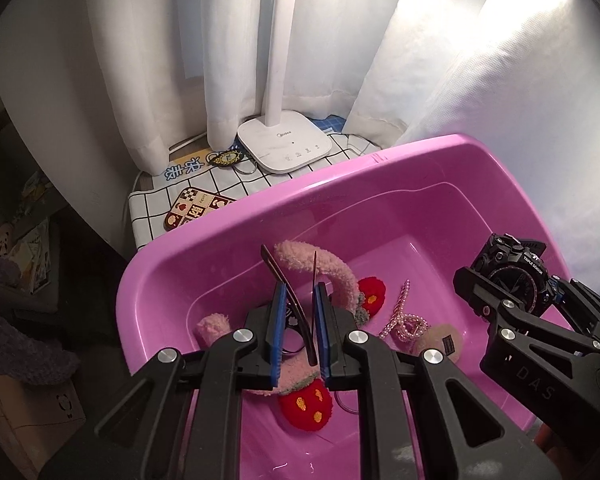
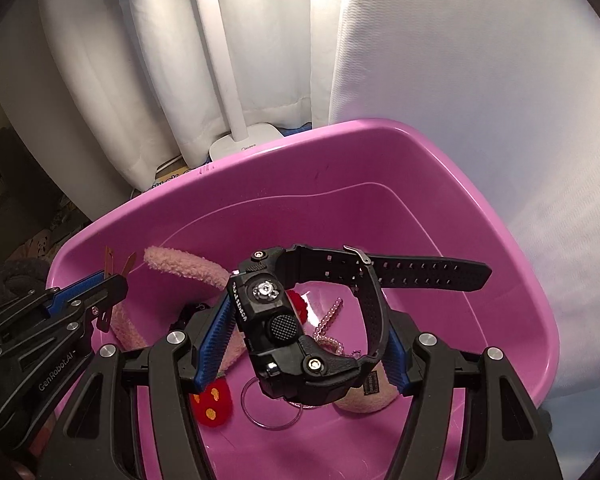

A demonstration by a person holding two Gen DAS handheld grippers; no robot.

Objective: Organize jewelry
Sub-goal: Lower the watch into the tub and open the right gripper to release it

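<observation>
Left wrist view: I hold my left gripper [image 1: 300, 320] pinched on thin dark hair clips [image 1: 296, 300] above the pink basin [image 1: 236, 232], while my right gripper [image 2: 300, 336] clamps a black watch [image 2: 284, 320] by its case and strap, its jaws spread only as wide as the watch. Both claws tilt steeply down over the basin, which already holds a fuzzy pink headband [image 1: 324, 264] with red strawberry pompoms [image 1: 306, 406], a pink bead bracelet [image 1: 404, 320] and a clear ring [image 2: 270, 402]. I judge this to be the drop-off step: both items hang over the basin, neither released. The next move, as I read it, calls for lowering a little and parting the jaws so each piece lands clear of the beads. Readable writing: "Midea" on the white lamp base [image 1: 286, 148], "TRIPLE SENSOR" on the watch bezel, "GenRobot.AI" on the left gripper's body, "DAS" on the right's.
</observation>
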